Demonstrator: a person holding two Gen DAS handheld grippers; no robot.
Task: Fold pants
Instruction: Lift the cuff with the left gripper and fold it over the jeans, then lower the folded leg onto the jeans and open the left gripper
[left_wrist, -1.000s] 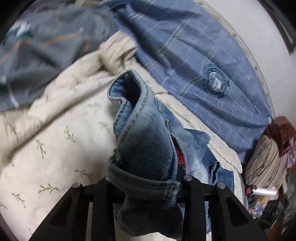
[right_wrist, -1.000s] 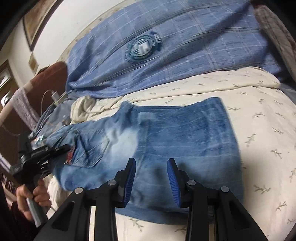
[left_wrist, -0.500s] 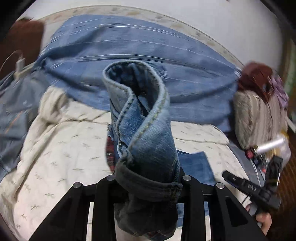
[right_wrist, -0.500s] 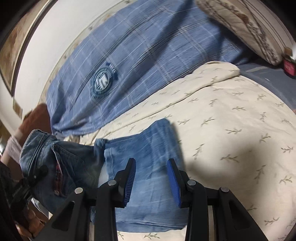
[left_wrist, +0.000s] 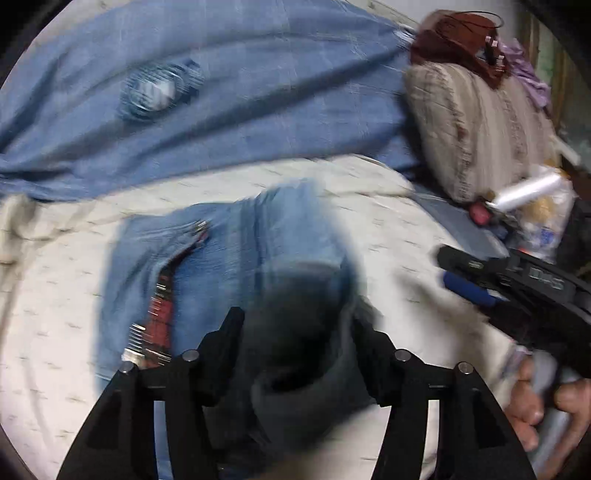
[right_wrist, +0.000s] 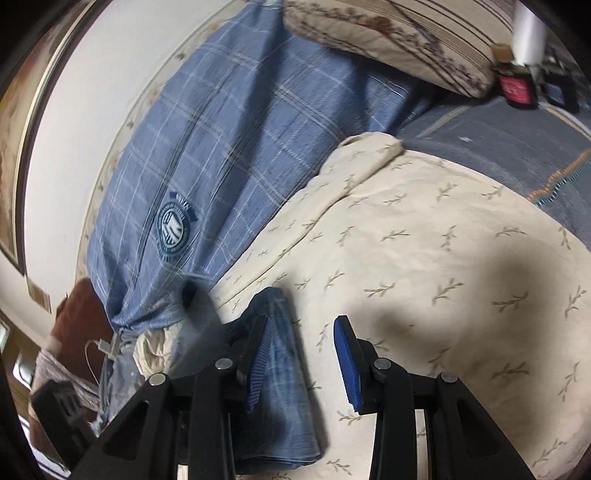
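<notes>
Since half a second ago: denim roll formerly standing upright between the left fingers now lowered and spread forward over the rest of the garment; left view heavily blurred by motion. Item: pants (left_wrist: 229, 266), blue denim, lying on the cream leaf-print bedspread (right_wrist: 424, 258), fly open with red plaid lining showing, one end folded over toward the other. Left gripper (left_wrist: 295, 332): jaws set apart, a dark bunch of denim lying between them; whether they pinch it cannot be told through the blur. Right gripper (right_wrist: 301, 354): jaws apart, holding nothing, blue pads hovering over the bedspread with the left pad above the edge of the folded denim. Surroundings: blue plaid blanket (right_wrist: 229, 140) with round crest beyond the pants, striped pillow (left_wrist: 476, 122) at the far right. Judged stage: first fold being laid down. Risks: if released while moving this fast, the thick waistband may slide or spring back, leaving edges misaligned; the open fly could bunch under the fold; the right gripper stands just beside the landing layer and may snag it.
</notes>
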